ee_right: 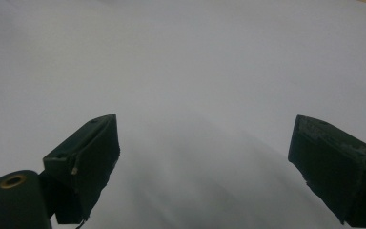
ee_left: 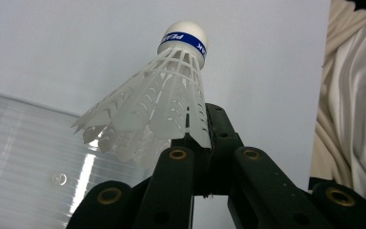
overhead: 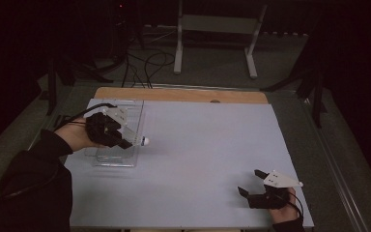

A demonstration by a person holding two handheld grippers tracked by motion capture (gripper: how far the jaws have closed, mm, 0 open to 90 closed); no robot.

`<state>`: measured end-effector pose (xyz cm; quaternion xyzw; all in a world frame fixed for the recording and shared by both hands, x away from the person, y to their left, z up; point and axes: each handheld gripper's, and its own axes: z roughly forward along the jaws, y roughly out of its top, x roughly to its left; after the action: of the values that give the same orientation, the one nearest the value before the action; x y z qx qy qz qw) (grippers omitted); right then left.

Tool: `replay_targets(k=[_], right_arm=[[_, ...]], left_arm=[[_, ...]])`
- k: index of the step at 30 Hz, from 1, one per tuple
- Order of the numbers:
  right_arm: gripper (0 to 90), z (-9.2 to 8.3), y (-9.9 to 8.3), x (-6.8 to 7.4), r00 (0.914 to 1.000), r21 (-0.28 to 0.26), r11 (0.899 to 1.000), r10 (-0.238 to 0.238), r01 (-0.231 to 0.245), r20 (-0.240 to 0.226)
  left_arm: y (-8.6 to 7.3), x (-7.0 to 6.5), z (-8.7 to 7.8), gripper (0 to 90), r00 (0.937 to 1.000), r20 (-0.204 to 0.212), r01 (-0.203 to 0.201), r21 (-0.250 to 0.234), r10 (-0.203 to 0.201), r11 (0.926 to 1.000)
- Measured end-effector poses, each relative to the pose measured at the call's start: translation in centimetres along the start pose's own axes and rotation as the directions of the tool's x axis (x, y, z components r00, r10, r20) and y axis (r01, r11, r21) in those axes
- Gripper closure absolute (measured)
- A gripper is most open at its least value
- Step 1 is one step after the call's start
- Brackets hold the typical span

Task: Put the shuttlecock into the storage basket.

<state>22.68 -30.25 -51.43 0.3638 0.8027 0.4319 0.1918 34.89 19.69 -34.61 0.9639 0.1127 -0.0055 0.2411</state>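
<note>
Left gripper (overhead: 128, 143): pinching the shuttlecock (ee_left: 159, 107) by its skirt, above the clear tray (overhead: 130, 162)
Right gripper (overhead: 251, 182): jaws spread; well apart from the tray; holding nothing

Dim room, dark walls; grey floor (overhead: 212, 67) with cables (overhead: 147, 65) and white frame legs (overhead: 251, 53) beyond pale-topped table (overhead: 207, 145).

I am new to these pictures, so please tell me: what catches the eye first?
A white shuttlecock with a blue band, pinched by its skirt in the shut left tongs, above a clear plastic tray at the table's left. At the near right, the right tongs stand open over the pale table.
</note>
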Motion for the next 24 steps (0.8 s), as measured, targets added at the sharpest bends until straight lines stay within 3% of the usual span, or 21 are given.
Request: replay_targets(k=[9, 24], right_arm=[[9.8, 0.0, 0.0, 0.0, 1.0000, 0.000, 1.000, 0.003, -0.003, -0.001], [9.8, 0.2, -0.1, -0.1, 1.0000, 0.004, 1.000, 0.003, -0.003, -0.006]], left_arm=[[-1.7, 0.8, -1.1, 90.0, 0.9990, -0.016, 0.042, -0.020, -0.042, 0.9989], [-4.0, 1.7, -1.3, 90.0, 0.9947, -0.034, 0.096, -0.028, -0.097, 0.9950]])
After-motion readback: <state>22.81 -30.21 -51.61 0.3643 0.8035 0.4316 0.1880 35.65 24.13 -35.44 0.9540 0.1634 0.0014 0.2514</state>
